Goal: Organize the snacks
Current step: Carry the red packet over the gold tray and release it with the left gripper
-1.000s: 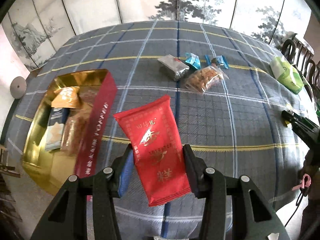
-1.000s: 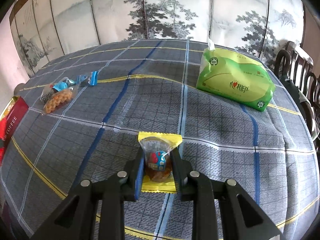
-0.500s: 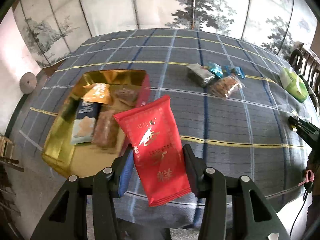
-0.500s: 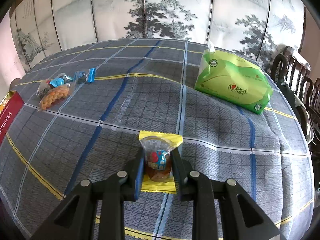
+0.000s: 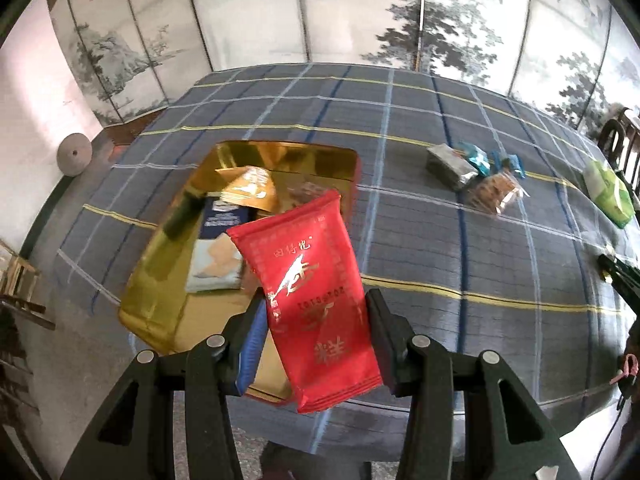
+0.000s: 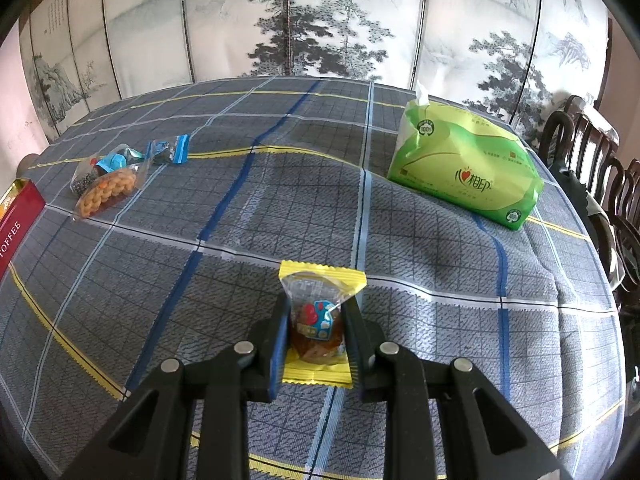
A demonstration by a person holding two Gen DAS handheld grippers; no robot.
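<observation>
Snacks are being gathered into a gold-lined rectangular tin with red outer walls [image 5: 168,280]. In the left wrist view, a glossy red foil pouch with gold lettering [image 5: 308,296] is clamped across its width by the left tongs [image 5: 316,344] and held above the tin's near right corner. Flat packets lie inside the tin already. The step in hand is judged to be placement: the pouch should be carried toward 10 o'clock, lowered flat, then released. At 2 o'clock, a silver foil packet [image 5: 450,166] rests on the plaid-clothed tabletop [image 5: 440,248].

In the right wrist view, a small clear cake wrapper with yellow crimped ends [image 6: 318,320] is pinched by the right tongs [image 6: 316,340] over the tabletop. A soft green tissue pack [image 6: 464,172] lies at 1 o'clock.
</observation>
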